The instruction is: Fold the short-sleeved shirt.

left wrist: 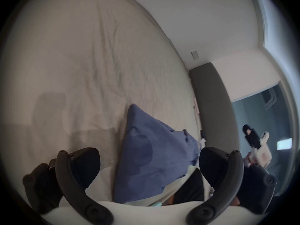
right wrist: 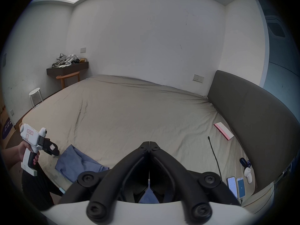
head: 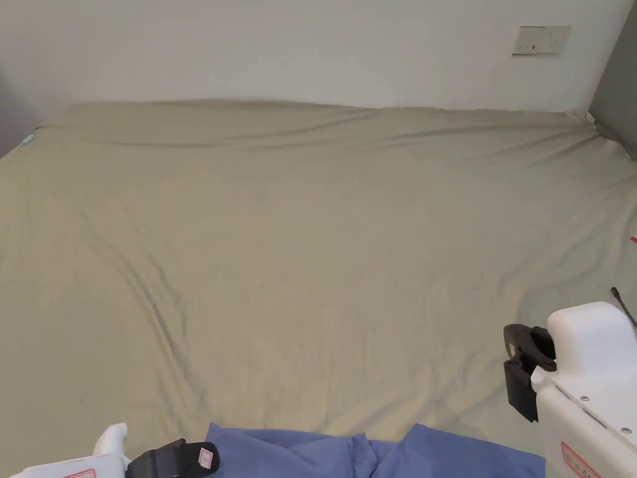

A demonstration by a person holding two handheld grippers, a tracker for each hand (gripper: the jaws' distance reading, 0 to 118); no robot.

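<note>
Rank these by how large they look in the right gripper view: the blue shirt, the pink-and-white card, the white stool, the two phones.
1. Blue shirt
2. Pink-and-white card
3. Two phones and white stool: they look alike, and the stool stands farther off, so unranked.

right hand-held gripper [right wrist: 149, 142] jaws closed, empty | blue shirt [right wrist: 78, 163] crumpled on bed [right wrist: 129, 108]

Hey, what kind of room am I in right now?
Most likely a bedroom: a wide bed under a beige sheet, a padded grey headboard along its side, and a wall-mounted shelf with a small stool beyond.
</note>
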